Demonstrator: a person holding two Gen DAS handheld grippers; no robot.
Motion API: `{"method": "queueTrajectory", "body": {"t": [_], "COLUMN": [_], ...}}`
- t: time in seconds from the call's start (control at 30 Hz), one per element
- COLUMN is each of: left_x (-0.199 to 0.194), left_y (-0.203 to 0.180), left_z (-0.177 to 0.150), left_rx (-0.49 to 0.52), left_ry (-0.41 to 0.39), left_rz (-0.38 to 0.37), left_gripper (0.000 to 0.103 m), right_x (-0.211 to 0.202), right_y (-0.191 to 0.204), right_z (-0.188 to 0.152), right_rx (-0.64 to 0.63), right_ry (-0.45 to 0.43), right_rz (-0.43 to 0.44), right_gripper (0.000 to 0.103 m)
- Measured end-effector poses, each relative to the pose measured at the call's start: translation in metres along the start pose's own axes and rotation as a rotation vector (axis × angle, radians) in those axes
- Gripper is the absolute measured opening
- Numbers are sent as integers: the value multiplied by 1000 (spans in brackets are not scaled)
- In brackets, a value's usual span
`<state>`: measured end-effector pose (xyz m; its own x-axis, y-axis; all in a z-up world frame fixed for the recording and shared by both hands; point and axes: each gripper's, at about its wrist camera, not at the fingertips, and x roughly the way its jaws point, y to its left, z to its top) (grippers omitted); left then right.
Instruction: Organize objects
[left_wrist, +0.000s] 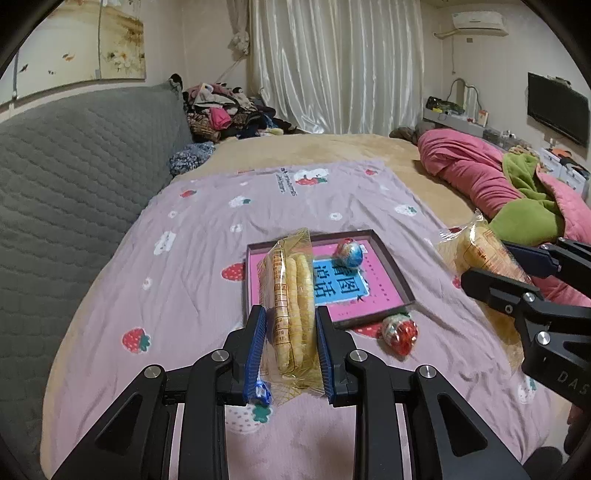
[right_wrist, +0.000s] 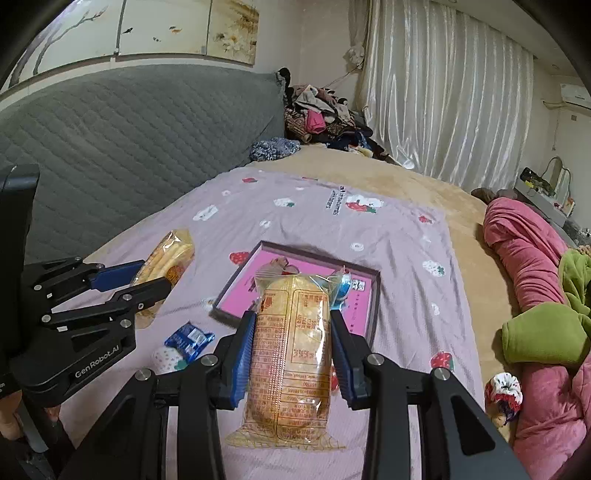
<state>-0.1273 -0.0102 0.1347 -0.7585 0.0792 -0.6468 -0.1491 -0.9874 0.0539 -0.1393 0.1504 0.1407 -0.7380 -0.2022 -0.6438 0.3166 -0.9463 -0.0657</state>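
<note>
My left claw (left_wrist: 290, 325) is clamped narrowly on a rice-cracker packet (left_wrist: 291, 291), held edge-on above the lilac strawberry sheet (left_wrist: 192, 236); my right claw (right_wrist: 291, 332) grips a second cracker packet (right_wrist: 291, 347) flat between its pads; both hang above the pink-lined box lid (left_wrist: 400, 286), where a blue foil ball (left_wrist: 349, 251) lies.
</note>
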Motion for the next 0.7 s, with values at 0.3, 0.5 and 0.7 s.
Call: {"method": "queueTrajectory", "body": {"t": [0.3,0.5,0.7], "left_x": [13,28,46], "left_y": [4,6,4], "left_z": [28,44,62], "left_rx": [-7,-15,-8], "left_ry": [-21,-32,-38], "left_rz": [0,-7,-1], "left_gripper": [28,28,28], "right_x": [6,15,33], "right_y": [-13,-24,-37], "right_z": [21,30,41], "right_rx": [6,18,27], "right_ry": [-32,-56,-62], "right_rz": [-5,7,15], "right_gripper": [39,39,39]}}
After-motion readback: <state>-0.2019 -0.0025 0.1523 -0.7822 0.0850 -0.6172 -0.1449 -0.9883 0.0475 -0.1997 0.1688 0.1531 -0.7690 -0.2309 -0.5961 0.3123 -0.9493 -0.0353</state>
